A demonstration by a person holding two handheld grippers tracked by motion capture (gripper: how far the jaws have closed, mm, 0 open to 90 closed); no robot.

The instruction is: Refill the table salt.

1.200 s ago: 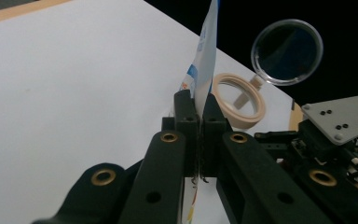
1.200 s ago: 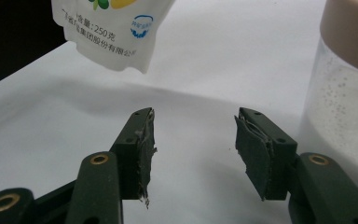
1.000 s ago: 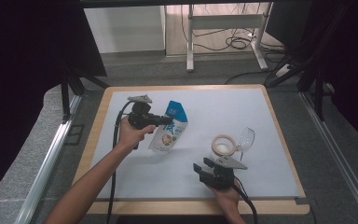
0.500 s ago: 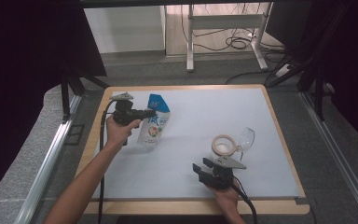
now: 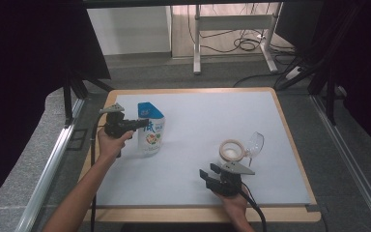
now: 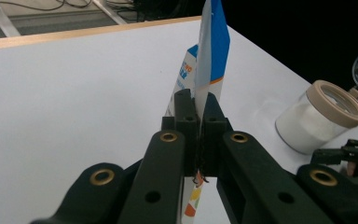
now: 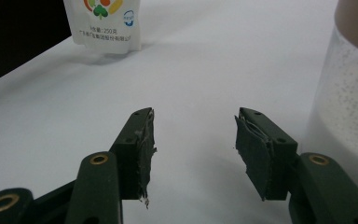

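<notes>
Left fingers [image 6: 196, 116]: clamped on side seam of pouch [image 5: 150, 129], high up, likely to hang it upright and keep contents low. Pouch: blue top, white printed body, upright at far left of table [image 5: 193, 111], base at or near surface; contact unclear.

Right fingers [image 7: 193, 154]: parted, nothing between; low over near right of table, aimed toward jar, probably waiting.

Jar [image 5: 232, 150]: open, white powder inside, just beyond right fingers. Clear lid [image 5: 255, 143]: tilted against jar's right side, off to free the mouth.
</notes>
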